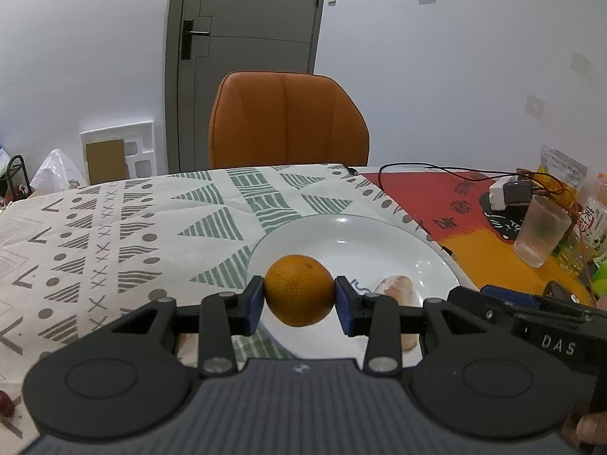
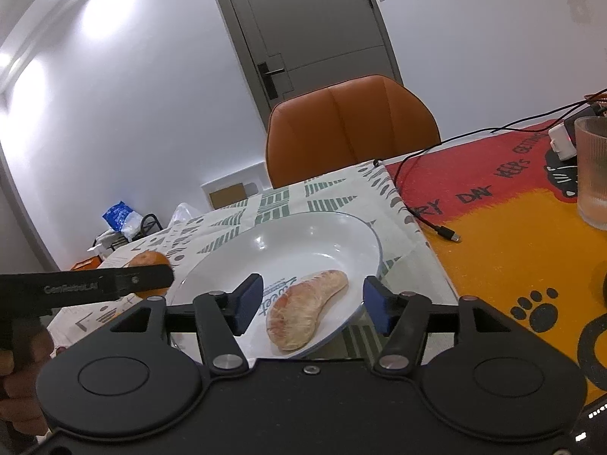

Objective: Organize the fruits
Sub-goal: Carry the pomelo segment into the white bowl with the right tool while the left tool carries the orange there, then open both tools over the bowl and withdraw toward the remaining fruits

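My left gripper (image 1: 299, 301) is shut on an orange (image 1: 299, 290) and holds it above the near left rim of a white plate (image 1: 360, 239). A peeled pomelo segment (image 1: 394, 288) lies on the plate. In the right wrist view my right gripper (image 2: 311, 305) is open and empty, just above the pomelo segment (image 2: 305, 309) on the plate (image 2: 303, 239). The left gripper's body (image 2: 87, 284) shows at the left there, with the orange (image 2: 148, 259) partly hidden behind it.
A patterned cloth (image 1: 114, 227) covers the table's left part, a red and orange mat (image 2: 512, 227) the right. A frosted glass (image 1: 540, 231), cables (image 2: 428, 220), a charger and packets stand at the right. An orange chair (image 1: 288, 121) is behind the table. A small red fruit (image 1: 5, 404) lies at the near left.
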A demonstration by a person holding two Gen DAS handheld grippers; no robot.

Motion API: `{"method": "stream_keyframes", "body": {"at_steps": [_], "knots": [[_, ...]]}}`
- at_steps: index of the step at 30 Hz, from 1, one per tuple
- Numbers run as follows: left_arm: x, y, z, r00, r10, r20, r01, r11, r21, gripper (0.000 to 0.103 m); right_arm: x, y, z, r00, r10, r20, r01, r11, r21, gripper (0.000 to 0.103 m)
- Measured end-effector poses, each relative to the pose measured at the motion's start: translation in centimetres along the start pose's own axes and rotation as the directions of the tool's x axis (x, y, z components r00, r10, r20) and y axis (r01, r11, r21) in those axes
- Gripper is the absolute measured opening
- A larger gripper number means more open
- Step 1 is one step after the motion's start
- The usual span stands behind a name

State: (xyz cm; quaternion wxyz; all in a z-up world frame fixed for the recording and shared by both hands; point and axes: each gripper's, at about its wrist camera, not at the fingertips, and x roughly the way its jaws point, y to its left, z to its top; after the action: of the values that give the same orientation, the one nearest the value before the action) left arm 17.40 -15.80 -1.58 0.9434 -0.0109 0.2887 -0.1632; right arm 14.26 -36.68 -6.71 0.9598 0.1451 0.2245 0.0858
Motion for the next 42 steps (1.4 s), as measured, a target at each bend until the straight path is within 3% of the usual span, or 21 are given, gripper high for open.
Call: {"method": "stream_keyframes", "body": {"at_steps": [7, 11, 14, 23, 42], "knots": [[-0.9, 0.7, -0.1, 0.999, 0.044, 0.030, -0.044, 0.999, -0.010, 0.046, -0.2, 0.2, 0.0, 1.000, 0.022, 0.008, -0.022, 1.000, 0.005, 0.084], [-1.8, 1.7, -0.2, 0.995, 0.091, 0.043, -0.089, 0.996, -0.028, 0.068, -0.1, 0.9, -0.1, 0.999, 0.029, 0.021, -0.029, 1.000, 0.001, 0.102], [-2.6, 2.6, -0.5, 0.990, 0.126, 0.061, -0.123, 0.991, -0.044, 0.081, 0.0, 1.8, -0.1, 0.999, 0.031, 0.028, -0.030, 0.999, -0.030, 0.103], [-4.8, 5.1, -1.4, 0.979, 0.190, 0.077, -0.183, 0.979, -0.093, 0.091, 0.6, 3.5, -0.2, 0.999, 0.042, 0.003, -0.042, 0.999, -0.029, 0.103], [-10.2, 10.1, -4.2, 0.952, 0.296, 0.078, -0.276, 0.941, -0.194, 0.093, -0.2, 8.6, -1.0, 0.994, 0.109, -0.008, -0.109, 0.988, -0.109, 0.103]]}}
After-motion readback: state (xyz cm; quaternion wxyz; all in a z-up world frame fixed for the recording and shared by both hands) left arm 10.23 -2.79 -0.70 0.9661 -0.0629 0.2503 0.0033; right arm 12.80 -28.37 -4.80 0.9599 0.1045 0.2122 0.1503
